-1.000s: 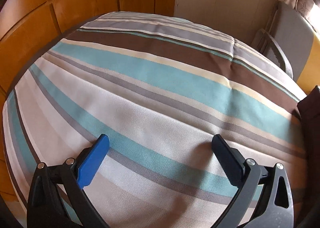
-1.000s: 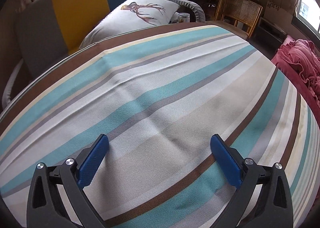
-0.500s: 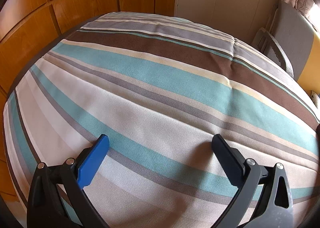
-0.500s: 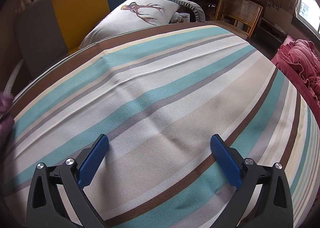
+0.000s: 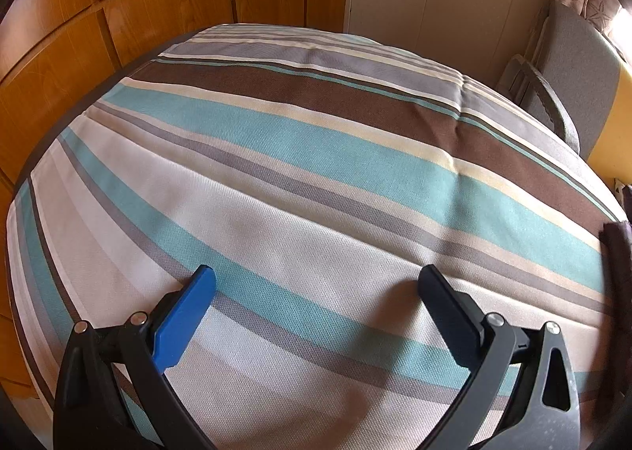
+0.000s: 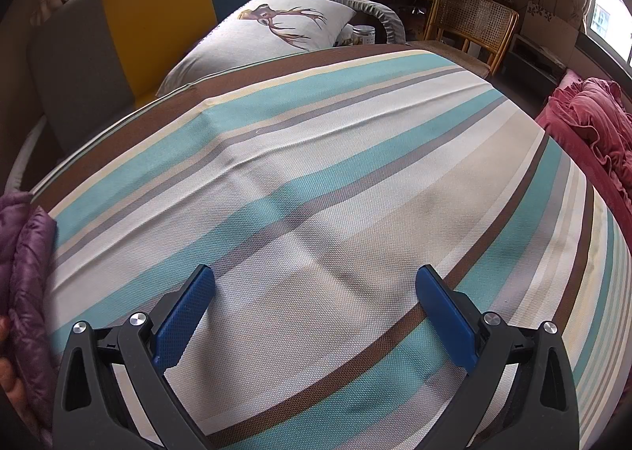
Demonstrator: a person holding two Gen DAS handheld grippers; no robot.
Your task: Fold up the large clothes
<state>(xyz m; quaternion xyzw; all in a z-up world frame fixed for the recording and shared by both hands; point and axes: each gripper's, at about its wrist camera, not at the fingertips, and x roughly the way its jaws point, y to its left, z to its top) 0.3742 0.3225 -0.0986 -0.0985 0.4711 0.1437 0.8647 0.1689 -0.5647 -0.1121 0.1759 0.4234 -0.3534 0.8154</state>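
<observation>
1. Left gripper (image 5: 316,292): blue-padded fingers spread wide, nothing between them, poised over the striped cover (image 5: 276,173).
2. Right gripper (image 6: 314,290): fingers likewise spread and empty, above the same cover.
3. Purple quilted garment (image 6: 27,272): bunched at the left edge of the right wrist view, on the cover's edge; a dark strip of it (image 5: 618,252) shows at the right edge of the left view.
4. Deer-print pillow (image 6: 268,31): beyond the cover's far edge.
5. Colour-block sofa back (image 6: 150,8): behind the pillow.
6. Cane chair (image 6: 466,23): far right.
7. Wooden panelling (image 5: 118,15): far left.
</observation>
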